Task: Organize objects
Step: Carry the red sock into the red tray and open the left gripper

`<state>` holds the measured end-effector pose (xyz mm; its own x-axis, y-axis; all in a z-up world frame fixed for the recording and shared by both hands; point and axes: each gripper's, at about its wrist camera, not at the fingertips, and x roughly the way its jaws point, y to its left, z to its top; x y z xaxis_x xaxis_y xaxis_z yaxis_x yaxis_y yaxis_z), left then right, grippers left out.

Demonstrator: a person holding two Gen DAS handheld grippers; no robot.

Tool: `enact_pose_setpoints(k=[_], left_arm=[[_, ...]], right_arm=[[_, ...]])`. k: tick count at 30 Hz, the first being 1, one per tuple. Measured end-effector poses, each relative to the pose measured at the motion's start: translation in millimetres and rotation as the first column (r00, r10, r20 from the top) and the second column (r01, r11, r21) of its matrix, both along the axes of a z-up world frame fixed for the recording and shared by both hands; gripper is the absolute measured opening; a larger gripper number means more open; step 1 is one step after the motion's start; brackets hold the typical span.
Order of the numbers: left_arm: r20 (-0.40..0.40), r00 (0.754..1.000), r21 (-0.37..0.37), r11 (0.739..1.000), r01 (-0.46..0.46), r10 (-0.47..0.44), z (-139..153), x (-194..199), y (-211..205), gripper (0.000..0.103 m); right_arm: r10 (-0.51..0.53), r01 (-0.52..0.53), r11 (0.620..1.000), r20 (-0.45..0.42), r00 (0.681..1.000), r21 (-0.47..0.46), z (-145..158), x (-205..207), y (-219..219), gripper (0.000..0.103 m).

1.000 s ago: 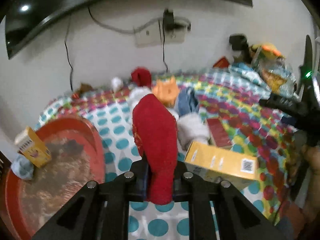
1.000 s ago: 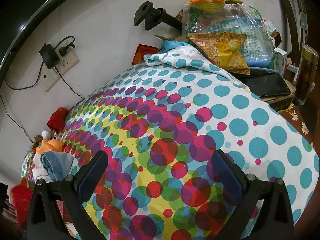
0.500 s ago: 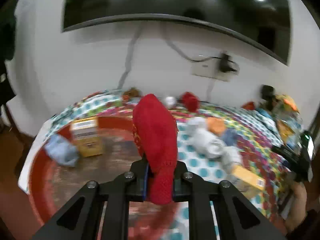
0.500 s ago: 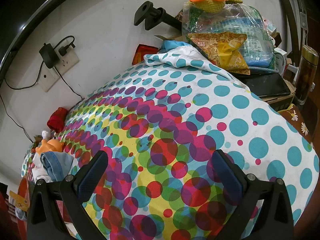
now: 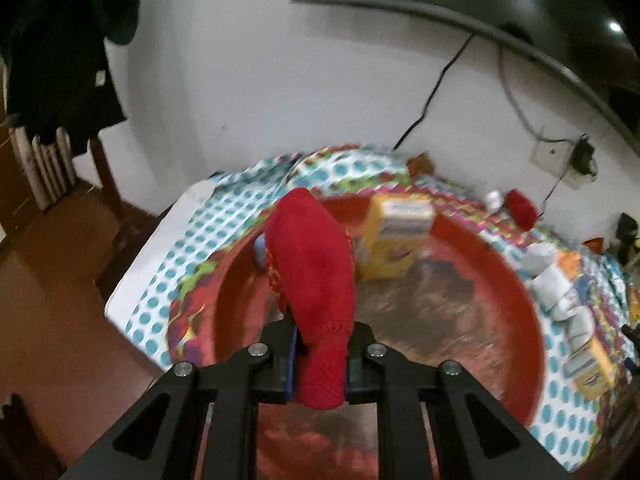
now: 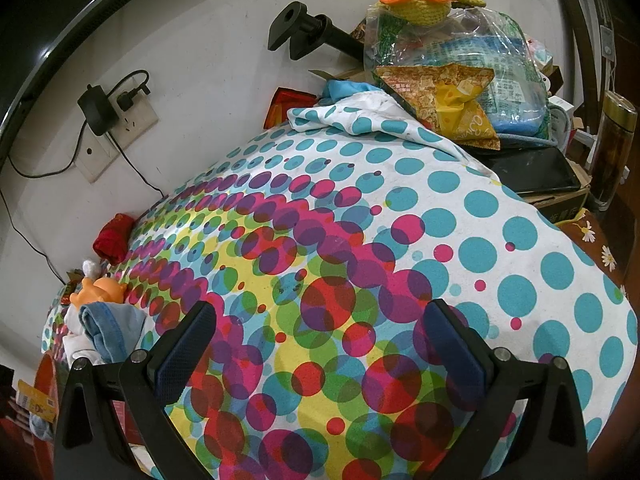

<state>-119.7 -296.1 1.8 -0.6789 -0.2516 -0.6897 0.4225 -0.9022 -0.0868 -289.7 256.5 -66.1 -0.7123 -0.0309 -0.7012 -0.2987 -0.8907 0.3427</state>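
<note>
My left gripper (image 5: 320, 354) is shut on a red sock (image 5: 314, 280) and holds it above the near left part of a big round red tray (image 5: 520, 300). A yellow box (image 5: 394, 236) stands at the far side of the tray. A bit of blue cloth (image 5: 259, 247) shows behind the sock. My right gripper (image 6: 320, 344) is open and empty, low over the polka-dot tablecloth (image 6: 400, 220). A heap of rolled socks and cloths (image 6: 104, 320) and an orange toy (image 6: 100, 290) lie at its left.
A second yellow box (image 5: 590, 368) and white rolled socks (image 5: 560, 296) lie right of the tray. A red roll (image 6: 114, 236) sits by the wall. Bags with a knitted toy (image 6: 452, 56), a black box (image 6: 536, 172) and a flask (image 6: 614, 148) crowd the right. The table's left edge drops to the floor (image 5: 52, 280).
My left gripper has swung left with the red sock, from over the table's middle to over the red tray. The right gripper has not moved.
</note>
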Motion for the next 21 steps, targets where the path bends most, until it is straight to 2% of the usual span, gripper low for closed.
enact_pose_setpoints(k=[10,21], left_arm=[[0.083,0.996,0.008,0.999,-0.042,0.041,-32.9,-6.4,-15.0,0.016],[0.111,0.992,0.0,0.998,-0.055,0.055,-47.5,-7.0,-18.4,0.016]], right_arm=[[0.0,0.0,1.0,-0.002,1.0,-0.003,0.2,-0.1,0.3,0.103],[0.001,-0.001,1.0,0.0,1.0,-0.001,0.5,-0.3,0.4,0.103]])
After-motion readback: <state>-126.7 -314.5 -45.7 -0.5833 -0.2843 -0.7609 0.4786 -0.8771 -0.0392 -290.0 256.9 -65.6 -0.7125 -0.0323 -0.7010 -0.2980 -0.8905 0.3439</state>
